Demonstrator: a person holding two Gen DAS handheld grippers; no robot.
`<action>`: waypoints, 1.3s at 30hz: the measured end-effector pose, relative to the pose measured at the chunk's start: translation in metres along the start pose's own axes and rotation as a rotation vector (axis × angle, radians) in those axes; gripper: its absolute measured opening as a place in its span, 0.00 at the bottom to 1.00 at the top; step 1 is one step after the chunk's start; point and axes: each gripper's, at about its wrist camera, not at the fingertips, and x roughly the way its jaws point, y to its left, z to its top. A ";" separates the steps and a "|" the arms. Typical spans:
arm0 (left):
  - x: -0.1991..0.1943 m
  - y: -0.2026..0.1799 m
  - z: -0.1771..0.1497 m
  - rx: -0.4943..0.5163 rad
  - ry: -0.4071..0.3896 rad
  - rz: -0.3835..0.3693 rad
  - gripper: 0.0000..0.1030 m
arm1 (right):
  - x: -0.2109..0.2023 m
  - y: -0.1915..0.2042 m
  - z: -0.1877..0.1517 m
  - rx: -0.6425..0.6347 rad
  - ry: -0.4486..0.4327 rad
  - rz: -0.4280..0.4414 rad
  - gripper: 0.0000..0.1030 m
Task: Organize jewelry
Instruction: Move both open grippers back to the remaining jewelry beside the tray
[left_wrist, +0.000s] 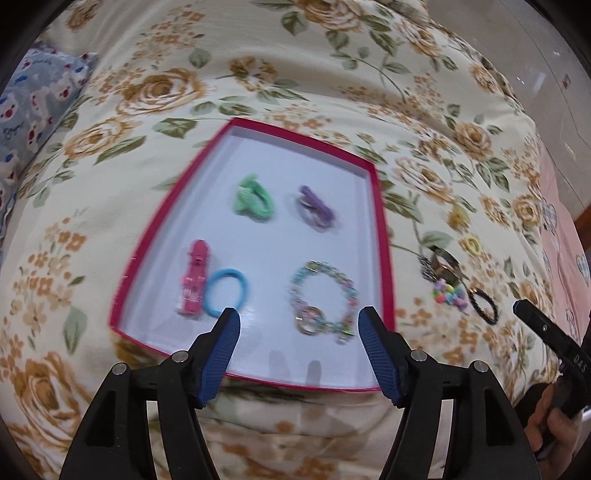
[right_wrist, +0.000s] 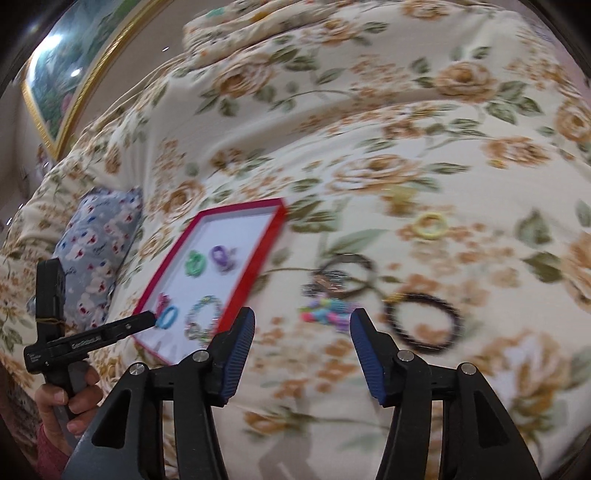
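Observation:
A red-rimmed white tray (left_wrist: 380, 221) lies on the floral bedspread; it also shows in the right wrist view (right_wrist: 275, 225). In it lie a green hair tie (left_wrist: 254, 198), a purple clip (left_wrist: 317, 207), a pink clip (left_wrist: 194, 277), a blue hair tie (left_wrist: 226, 291) and a beaded bracelet (left_wrist: 325, 297). My left gripper (left_wrist: 299, 323) is open and empty above the tray's near edge. My right gripper (right_wrist: 301, 321) is open and empty above the bedspread, just short of a colourful bead piece (right_wrist: 325, 310). A black beaded bracelet (right_wrist: 423, 321), dark bangles (right_wrist: 343, 275) and a yellow hair tie (right_wrist: 430, 225) lie loose beside it.
A blue patterned pillow (right_wrist: 99, 251) lies left of the tray. A framed picture (right_wrist: 66, 74) hangs on the wall at far left. A pink cloth (left_wrist: 565, 251) lies at the bed's right edge. The loose jewelry also shows right of the tray in the left wrist view (left_wrist: 448, 291).

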 end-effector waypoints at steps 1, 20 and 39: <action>0.001 -0.005 0.000 0.010 0.005 -0.005 0.64 | -0.004 -0.007 -0.001 0.012 -0.007 -0.013 0.54; 0.030 -0.075 0.015 0.153 0.054 -0.029 0.65 | -0.011 -0.062 -0.004 0.084 0.009 -0.079 0.54; 0.092 -0.135 0.044 0.253 0.096 -0.065 0.63 | 0.016 -0.081 0.005 0.059 0.080 -0.130 0.53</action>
